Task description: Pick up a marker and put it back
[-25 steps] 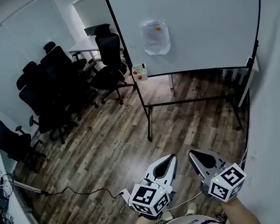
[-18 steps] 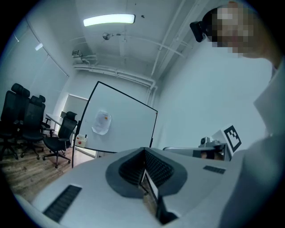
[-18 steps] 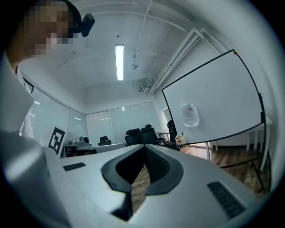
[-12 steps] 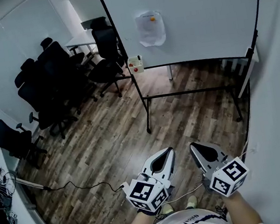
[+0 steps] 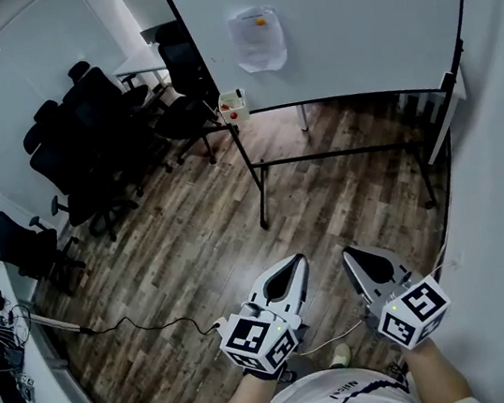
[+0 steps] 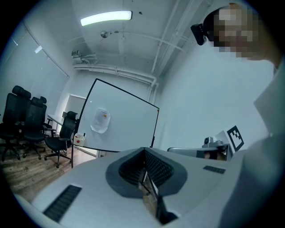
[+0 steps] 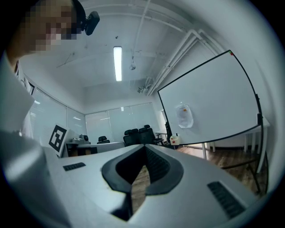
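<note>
A small white holder box (image 5: 233,107) with a red patch hangs at the left end of the whiteboard (image 5: 336,12), far ahead of both grippers. It also shows in the left gripper view (image 6: 80,139) and the right gripper view (image 7: 174,140). Any markers in it are too small to make out. My left gripper (image 5: 295,263) and right gripper (image 5: 348,253) are held side by side low in front of the person, pointing toward the board. Both are shut with nothing between the jaws, tips meeting in the left gripper view (image 6: 144,149) and the right gripper view (image 7: 144,147).
The whiteboard stands on a black wheeled frame (image 5: 265,222) on wooden flooring, with a paper sheet (image 5: 259,40) stuck to it. Several black office chairs (image 5: 85,165) crowd the left. A cable (image 5: 158,325) runs across the floor, and a desk edge (image 5: 14,376) lies at far left.
The whiteboard and its holder have shifted up and left in the head view and look a little closer. Both grippers stay shut and side by side.
</note>
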